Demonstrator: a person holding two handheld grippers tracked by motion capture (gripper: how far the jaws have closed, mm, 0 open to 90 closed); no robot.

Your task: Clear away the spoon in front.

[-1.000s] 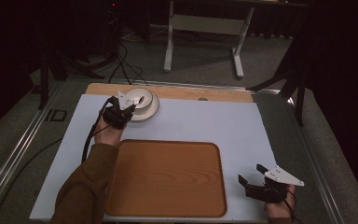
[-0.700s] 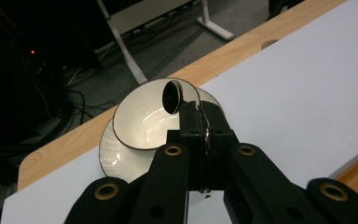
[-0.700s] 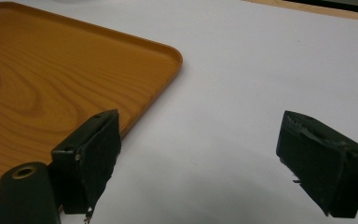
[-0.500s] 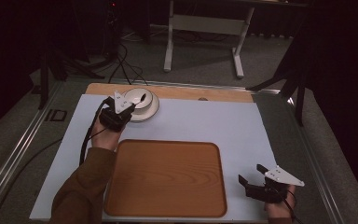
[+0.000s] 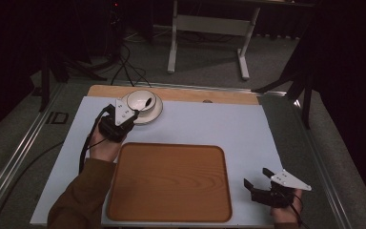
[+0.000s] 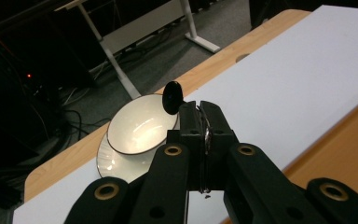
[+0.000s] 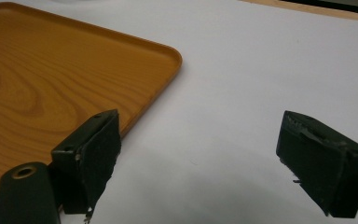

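A white bowl (image 5: 140, 99) sits on a white saucer (image 5: 153, 114) at the far left of the table. My left gripper (image 5: 129, 114) is just in front of the bowl, shut on the thin handle of a black spoon (image 5: 148, 101). In the left gripper view the spoon's dark head (image 6: 171, 96) sticks up past the closed fingertips of my left gripper (image 6: 200, 109), over the rim of the bowl (image 6: 137, 129). My right gripper (image 5: 257, 182) rests near the table's front right, open and holding nothing. My right gripper (image 7: 200, 144) hangs over bare white tabletop.
A wooden tray (image 5: 169, 183) lies at the front centre, between the two hands; its corner (image 7: 168, 53) is beside the right gripper's left jaw. A wooden strip (image 5: 228, 97) runs along the table's far edge. Beyond it are a floor with cables and a white stand (image 5: 208, 25).
The left gripper has drawn back slightly from the bowl toward the tray, still holding the spoon. The right gripper has not moved.
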